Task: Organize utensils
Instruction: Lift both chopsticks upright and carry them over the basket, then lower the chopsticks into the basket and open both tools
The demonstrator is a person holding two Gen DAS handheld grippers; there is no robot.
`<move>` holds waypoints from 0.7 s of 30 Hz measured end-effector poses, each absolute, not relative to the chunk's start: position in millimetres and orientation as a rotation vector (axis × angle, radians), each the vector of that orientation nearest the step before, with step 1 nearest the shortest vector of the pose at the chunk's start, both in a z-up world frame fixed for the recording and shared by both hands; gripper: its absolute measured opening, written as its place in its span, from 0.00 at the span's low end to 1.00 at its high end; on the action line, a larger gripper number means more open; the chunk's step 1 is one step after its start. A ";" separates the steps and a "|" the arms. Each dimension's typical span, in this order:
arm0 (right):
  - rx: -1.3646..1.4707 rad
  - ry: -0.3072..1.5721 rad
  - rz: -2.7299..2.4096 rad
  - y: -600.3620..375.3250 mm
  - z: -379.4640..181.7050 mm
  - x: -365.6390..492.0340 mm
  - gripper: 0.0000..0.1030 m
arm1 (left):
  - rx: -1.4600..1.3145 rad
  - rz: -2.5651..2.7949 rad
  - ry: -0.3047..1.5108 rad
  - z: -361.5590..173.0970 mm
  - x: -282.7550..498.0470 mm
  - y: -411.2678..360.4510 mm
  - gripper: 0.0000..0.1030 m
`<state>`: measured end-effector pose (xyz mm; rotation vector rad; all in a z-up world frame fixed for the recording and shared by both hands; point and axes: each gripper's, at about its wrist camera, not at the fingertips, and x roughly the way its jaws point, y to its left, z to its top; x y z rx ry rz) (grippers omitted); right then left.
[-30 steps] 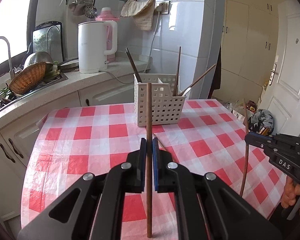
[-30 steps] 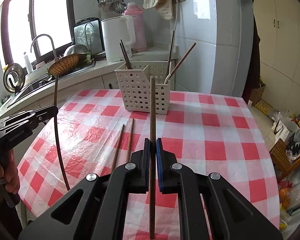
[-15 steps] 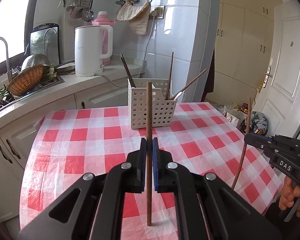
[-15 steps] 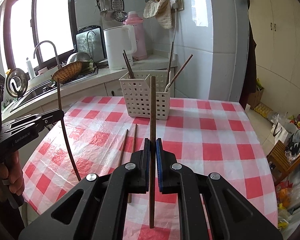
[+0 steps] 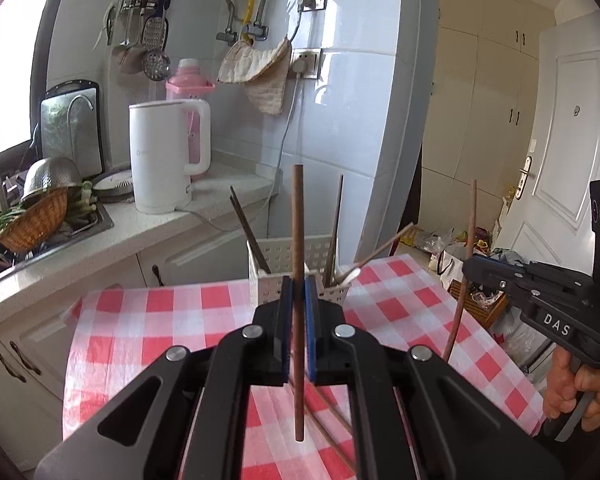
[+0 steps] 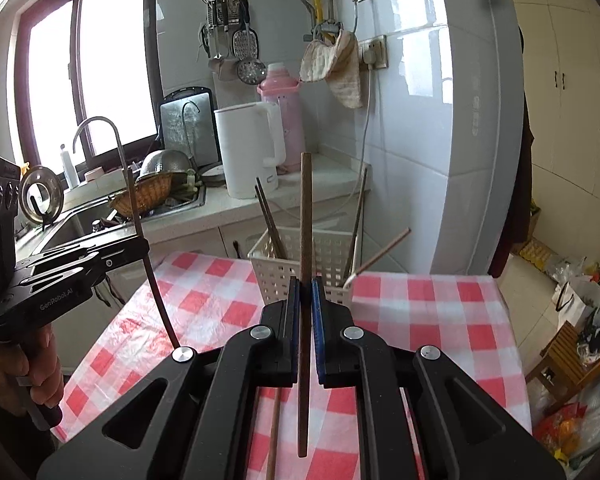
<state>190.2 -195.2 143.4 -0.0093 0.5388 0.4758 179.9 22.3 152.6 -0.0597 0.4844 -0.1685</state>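
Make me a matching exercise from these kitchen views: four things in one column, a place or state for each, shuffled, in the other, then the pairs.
Things
1. left gripper
2. white basket
3. white kettle
4. cloth

Places or states
A. hangs on the tiled wall
B. stands on the checked tablecloth, holding chopsticks
C. shut on an upright chopstick
D. stands on the counter beside a pink flask

Pairs: 1-C, 2-B, 3-D, 4-A

Lower half of the white basket (image 5: pixel 278 276) hidden behind the left gripper (image 5: pixel 299 296). Loose chopsticks on the table (image 5: pixel 328 420) mostly covered by the black fingers. Hand (image 6: pixel 28 364) cut off at frame edge. Spoon (image 5: pixel 350 276), perhaps, too blurred to confirm.
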 end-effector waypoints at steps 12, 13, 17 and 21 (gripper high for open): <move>0.002 0.474 0.437 -160.2 201.5 279.5 0.09 | -0.032 -0.174 0.372 237.2 255.9 13.5 0.06; 0.003 0.471 0.433 -157.9 203.1 286.7 0.09 | -0.033 -0.174 0.368 240.4 262.7 12.7 0.06; 0.005 0.474 0.413 -150.0 202.9 312.5 0.09 | -0.034 -0.164 0.354 246.6 291.3 12.6 0.06; 0.000 0.474 0.391 -144.7 200.7 334.2 0.09 | -0.039 -0.154 0.359 244.4 317.1 15.9 0.06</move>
